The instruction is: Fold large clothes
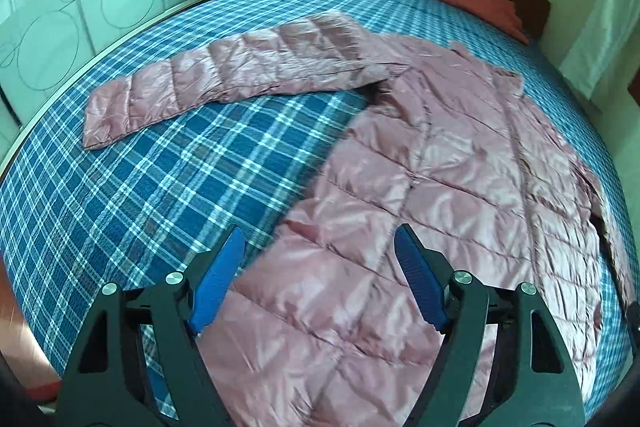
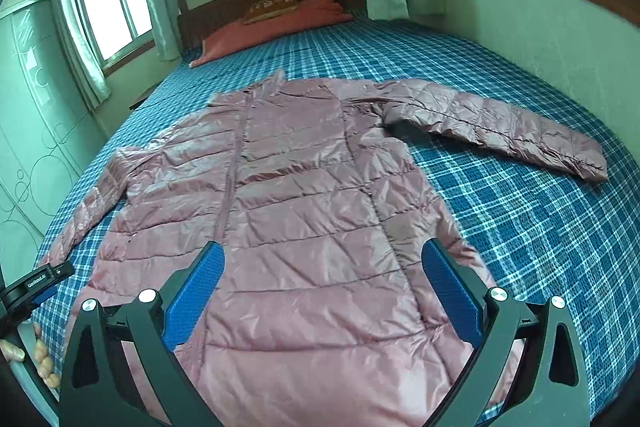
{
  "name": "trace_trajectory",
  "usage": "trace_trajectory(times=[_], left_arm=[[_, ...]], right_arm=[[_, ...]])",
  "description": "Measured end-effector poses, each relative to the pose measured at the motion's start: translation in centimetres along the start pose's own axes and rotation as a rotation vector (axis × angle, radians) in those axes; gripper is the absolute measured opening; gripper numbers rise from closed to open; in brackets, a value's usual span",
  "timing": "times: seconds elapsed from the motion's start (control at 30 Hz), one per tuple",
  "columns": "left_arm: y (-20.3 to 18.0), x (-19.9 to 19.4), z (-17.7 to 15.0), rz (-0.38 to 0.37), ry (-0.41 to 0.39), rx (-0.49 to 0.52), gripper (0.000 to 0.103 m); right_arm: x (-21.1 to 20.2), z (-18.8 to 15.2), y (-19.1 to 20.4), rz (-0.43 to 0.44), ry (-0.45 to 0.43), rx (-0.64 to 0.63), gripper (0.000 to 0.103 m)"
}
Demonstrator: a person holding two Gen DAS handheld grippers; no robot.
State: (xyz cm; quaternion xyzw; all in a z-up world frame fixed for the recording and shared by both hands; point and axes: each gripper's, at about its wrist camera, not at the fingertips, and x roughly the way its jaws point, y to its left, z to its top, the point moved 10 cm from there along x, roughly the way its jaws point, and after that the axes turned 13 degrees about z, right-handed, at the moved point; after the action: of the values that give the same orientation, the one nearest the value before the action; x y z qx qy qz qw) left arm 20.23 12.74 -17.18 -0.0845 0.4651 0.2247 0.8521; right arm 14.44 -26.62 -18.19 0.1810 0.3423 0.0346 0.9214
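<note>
Red pillow [image 2: 276,27] beyond spread jacket [image 2: 304,187]

The only lettering I can find sits on the black body of my left gripper [image 2: 38,287], seen off to the left of my right gripper's fingers: small white print that seems to read "GenRobot.AI", though it is tiny and I can't be sure of every letter. I can read nothing else.
</note>
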Motion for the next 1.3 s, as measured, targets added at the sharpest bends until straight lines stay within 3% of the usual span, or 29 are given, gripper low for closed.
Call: trace_trajectory(times=[0.1,0.13,0.17,0.2,0.33,0.43,0.6,0.7,0.93,1.0,1.07,1.13,1.23,1.3], left_arm=[[3.0,2.7,1.5,0.082,0.013,-0.059,0.077],[4.2,3.6,2.0,0.122,0.015,-0.08,0.078],[5.3,4.3,2.3,0.156,0.018,-0.103,0.079],[6.4,5.1,2.7,0.191,0.022,-0.129,0.08],[10.1,7.8,3.6,0.3,0.03,-0.208,0.086],[12.4,9.4,3.7,0.377,0.038,-0.262,0.086],[14.5,11.0,3.3,0.445,0.056,-0.318,0.087],[15.2,11.5,3.1,0.469,0.045,-0.325,0.094],[15.1,11.4,2.6,0.486,0.036,-0.339,0.101],[15.3,11.7,2.8,0.467,0.032,-0.352,0.101],[15.5,11.9,2.9,0.472,0.024,-0.345,0.101],[15.5,12.1,2.9,0.482,0.014,-0.341,0.101],[15.2,12.3,2.7,0.484,0.008,-0.342,0.101],[15.1,12.4,2.6,0.486,0.003,-0.342,0.101]], right_arm=[[0.7,1.3,-4.1,-0.004,-0.033,0.085,0.096],[1.1,1.7,-5.7,-0.021,-0.026,0.107,0.08],[1.4,1.8,-7.4,-0.041,-0.013,0.143,0.053],[1.6,2.0,-9.3,-0.042,-0.012,0.194,0.049],[0.9,3.5,-16.2,-0.029,-0.109,0.369,0.051],[-0.4,4.1,-21.4,0.012,-0.222,0.523,0.072],[-1.5,4.2,-28.8,0.037,-0.338,0.709,0.072],[-2.0,4.0,-31.6,0.026,-0.407,0.779,0.072],[-3.2,4.9,-35.5,-0.009,-0.581,0.825,0.072],[-3.2,5.5,-35.7,-0.044,-0.574,0.792,0.072],[-2.6,6.4,-35.8,-0.06,-0.557,0.768,0.047],[-1.6,7.5,-35.8,-0.069,-0.525,0.756,0.03],[-1.7,9.4,-34.6,-0.087,-0.507,0.676,0.019],[-1.1,12.1,-31.9,-0.075,-0.495,0.587,0.018]])
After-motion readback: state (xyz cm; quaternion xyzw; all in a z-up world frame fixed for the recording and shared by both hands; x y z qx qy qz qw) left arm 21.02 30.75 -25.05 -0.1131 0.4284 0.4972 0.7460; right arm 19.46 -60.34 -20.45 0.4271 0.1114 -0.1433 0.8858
